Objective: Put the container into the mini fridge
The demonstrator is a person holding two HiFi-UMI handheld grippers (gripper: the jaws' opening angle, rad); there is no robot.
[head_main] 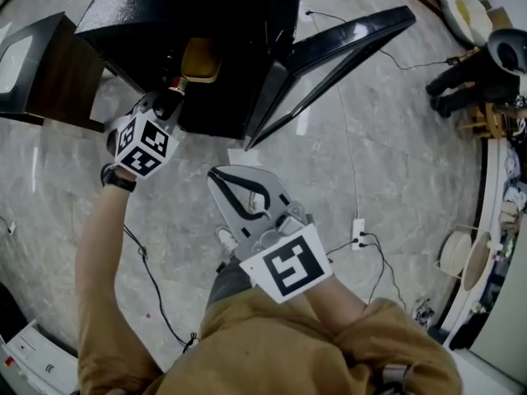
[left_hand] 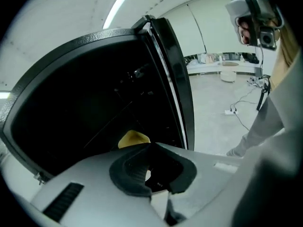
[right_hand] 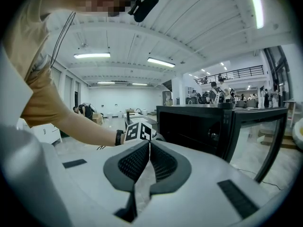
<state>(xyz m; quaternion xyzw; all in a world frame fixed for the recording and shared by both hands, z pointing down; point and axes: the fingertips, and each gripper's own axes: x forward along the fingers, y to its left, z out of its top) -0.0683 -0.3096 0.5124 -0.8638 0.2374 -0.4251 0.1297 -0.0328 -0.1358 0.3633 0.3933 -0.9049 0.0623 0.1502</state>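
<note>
While the container (head_main: pixel 200 58) is resting inside the mini fridge (head_main: pixel 206 6), both grippers are hovering outside it.
Left gripper (head_main: pixel 171 89), jaws pressed together on nothing, is pointing at it from nearby; right gripper (head_main: pixel 218 175), likewise closed and empty, is hanging well apart.
</note>
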